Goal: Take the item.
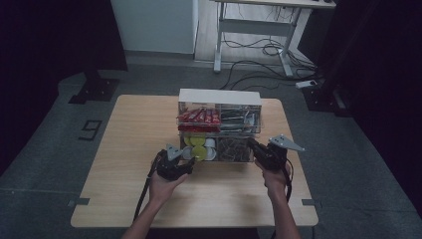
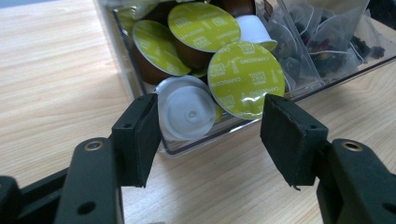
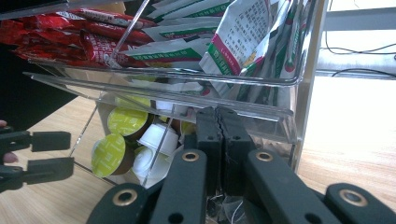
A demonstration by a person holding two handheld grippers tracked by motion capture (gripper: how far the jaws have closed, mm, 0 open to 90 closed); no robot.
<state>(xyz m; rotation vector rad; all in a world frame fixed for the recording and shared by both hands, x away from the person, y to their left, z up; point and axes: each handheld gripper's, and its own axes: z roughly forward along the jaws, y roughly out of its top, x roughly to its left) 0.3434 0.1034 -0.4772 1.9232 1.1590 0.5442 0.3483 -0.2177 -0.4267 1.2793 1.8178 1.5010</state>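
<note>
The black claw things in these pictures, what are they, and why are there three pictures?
They are grippers, pinching tools a person holds, one in each hand. One picture looks down from above a wooden table. The other two come from small cameras riding on the grippers. On the table stands a clear organizer box with coffee pods, tea bags, red sachets and white-and-green sachets. The left gripper is open in front of the pods, holding nothing. The right gripper is shut, against the box's clear front.
</note>
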